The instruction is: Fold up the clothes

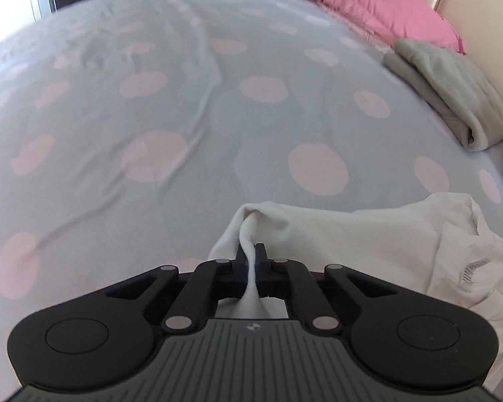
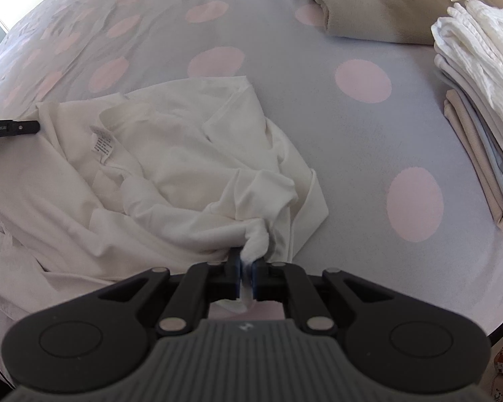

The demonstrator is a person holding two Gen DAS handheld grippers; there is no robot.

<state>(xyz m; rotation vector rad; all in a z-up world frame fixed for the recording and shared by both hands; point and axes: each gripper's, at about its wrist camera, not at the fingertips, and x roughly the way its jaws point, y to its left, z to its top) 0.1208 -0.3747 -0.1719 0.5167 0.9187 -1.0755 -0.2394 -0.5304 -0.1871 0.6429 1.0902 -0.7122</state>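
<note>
We had the crumpled white cotton garment [image 2: 171, 167] lying on the bed, on the grey bedsheet with pink dots [image 2: 362, 154], and we were at the opening step of a fold: taking hold of the cloth before spreading it flat. Our left gripper [image 1: 250, 258] was pressed together on a bunched ridge of the white fabric, which ran up between the pads and out toward twelve o'clock in the left wrist view. Our right gripper [image 2: 246, 263] likewise pinched a twisted tuft of the same garment at its near edge. In the right wrist view the garment filled the area from nine o'clock to the centre, its care label [image 2: 103, 144] showing near the neckline, and the tip of the left gripper showed at nine o'clock.

We judged that the next move called for lifting both pinched points and drawing them apart, so the wrinkled body would hang or lie straight; which corners we held we could not tell, so a regrip might have been needed.

No containers were in view. A neat stack of folded white, grey and beige clothes [image 2: 479, 107] sat at two o'clock, and a folded grey-beige fleece blanket [image 2: 369, 3] lay at one o'clock, near the pink pillow [image 1: 369, 3].
</note>
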